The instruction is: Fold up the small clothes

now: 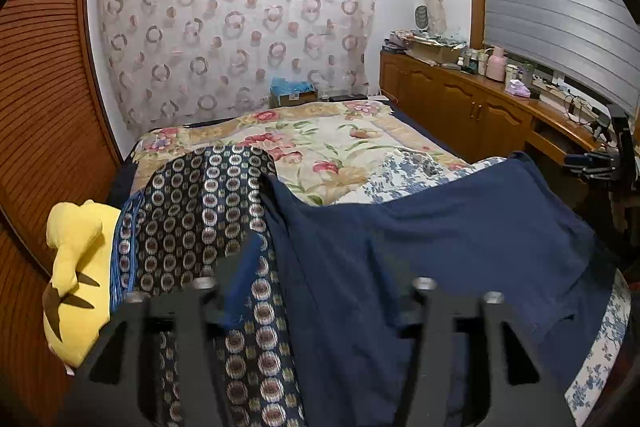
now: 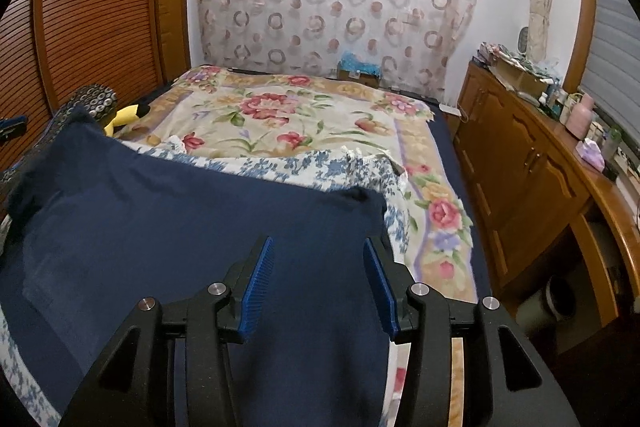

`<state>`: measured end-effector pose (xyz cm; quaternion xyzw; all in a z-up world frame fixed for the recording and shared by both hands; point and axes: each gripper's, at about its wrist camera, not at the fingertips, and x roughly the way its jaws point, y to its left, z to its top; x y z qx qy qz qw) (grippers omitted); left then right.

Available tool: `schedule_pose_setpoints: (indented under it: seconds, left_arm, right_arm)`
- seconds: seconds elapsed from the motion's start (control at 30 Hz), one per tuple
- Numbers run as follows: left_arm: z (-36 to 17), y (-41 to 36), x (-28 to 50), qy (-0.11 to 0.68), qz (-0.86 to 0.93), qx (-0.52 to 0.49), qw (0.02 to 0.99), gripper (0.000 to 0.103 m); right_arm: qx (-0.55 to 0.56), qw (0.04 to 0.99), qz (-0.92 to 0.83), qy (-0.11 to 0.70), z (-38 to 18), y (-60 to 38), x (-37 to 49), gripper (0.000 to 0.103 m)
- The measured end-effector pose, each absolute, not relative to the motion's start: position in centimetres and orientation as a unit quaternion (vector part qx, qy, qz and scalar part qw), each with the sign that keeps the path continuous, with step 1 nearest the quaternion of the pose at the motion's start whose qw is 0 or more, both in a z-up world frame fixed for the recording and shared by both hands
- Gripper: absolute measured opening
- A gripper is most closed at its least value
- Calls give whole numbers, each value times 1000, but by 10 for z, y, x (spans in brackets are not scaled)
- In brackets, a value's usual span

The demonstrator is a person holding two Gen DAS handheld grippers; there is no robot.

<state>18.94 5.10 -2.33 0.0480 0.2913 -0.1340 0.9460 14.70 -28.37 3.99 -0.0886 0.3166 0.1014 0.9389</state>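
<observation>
Navy garment [image 2: 192, 227] spread flat on blue-white floral cloth [image 2: 320, 163], near end of bed [image 2: 304, 115]. Right gripper [image 2: 320, 283] over the garment's edge at 6 o'clock, jaws apart, nothing between pads. Left gripper [image 1: 316, 311] low over navy fabric; fingertips hidden, can't tell its state. Dark ring-patterned fabric [image 1: 192, 211] at 9 o'clock, touching garment; yellow plush [image 1: 76, 267] beyond. Wooden cabinet [image 2: 532, 179] at 3 o'clock.

Left gripper [image 1: 316, 311] fingertips buried under the navy garment [image 1: 440, 239], jaw gap impossible to judge. Garment's near hem cut off by the lower picture edge [image 2: 280, 367]. Yellow plush toy [image 1: 76, 279] half hidden behind the patterned cloth [image 1: 200, 211]. Dresser-top bottles [image 1: 496, 65] too small to identify.
</observation>
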Motion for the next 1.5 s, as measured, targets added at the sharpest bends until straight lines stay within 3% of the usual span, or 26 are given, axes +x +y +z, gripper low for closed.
schedule_pose_setpoints:
  seconds: [0.07,0.6,0.87,1.13,1.27,1.5]
  left_arm:
    - [-29,53,181,295,-134,42,945,68]
    - [-78,70,125,340,-109,14,934,68]
    - [-90,62,124,352,-127,15,927,50]
    - [-96,57,131,360,-135,19,923,25]
    - [-94,50,129,352,-142,29,925,22]
    - [-102,51,139,370,-124,31,920,22]
  right_arm:
    - [-87,938,102,320,36,-283,137,49]
    - [-88,916,117,373,-9,-264,102,49]
    - [-104,911,115,383,-11,-264,111,49]
    - [-92,912,120,380,-14,-263,110,52]
    - [-88,910,131,384,-17,-262,110,68]
    - [-88,910,124,387,-18,-261,111,73]
